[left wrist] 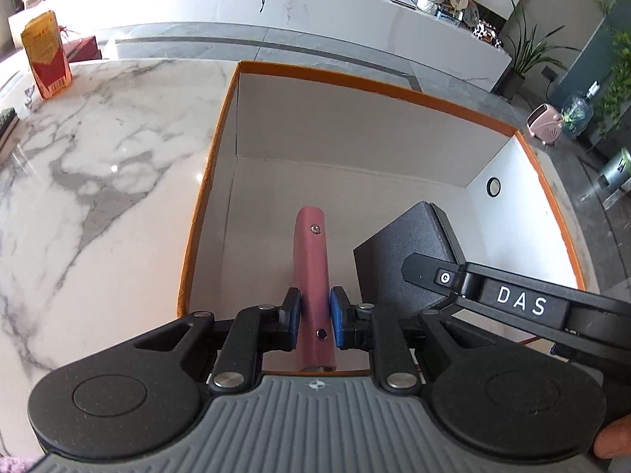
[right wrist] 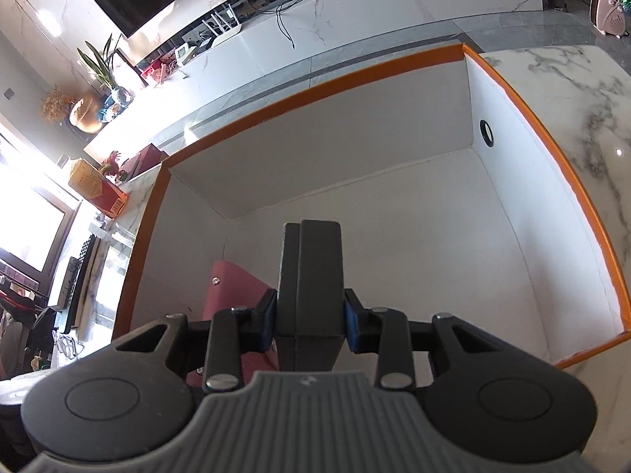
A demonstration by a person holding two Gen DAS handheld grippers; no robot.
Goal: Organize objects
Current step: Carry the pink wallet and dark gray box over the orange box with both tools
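Two tongs: both are seen over one big box, each with a thing pinched in it.
Left tongs (left wrist: 314, 315): closed on the pink case (left wrist: 312, 276); the blue pads (left wrist: 338, 315) are pressed on its two sides.
Pink case: held on its thin edge, its long side pointed to 12 o'clock, inside the box walls. Two small round studs are seen on its top edge. Whether its far end touches the box floor cannot be told.
Right tongs (right wrist: 308, 317): closed on the black box (right wrist: 311, 276); a blue pad is pressed on each side of it.
Black box: held on edge inside the big box. In the left view it (left wrist: 402, 260) is seen at 3 o'clock from the pink case, just beside it, tilted. In the right view the pink case (right wrist: 232, 287) is seen at 9 o'clock from the black box.
Big box (left wrist: 355, 79): white inside, orange along the rim, open at the top. A small black ring (left wrist: 493, 186) is set in one side wall.
Worktop (left wrist: 98, 157): white marble with grey veins; the big box is stood on it.
Red and yellow packet (left wrist: 45, 59): stood upright on the worktop at 10 o'clock from the big box, well apart from it.
Pink heater (left wrist: 544, 124): seen on the floor at 2 o'clock, past the big box.
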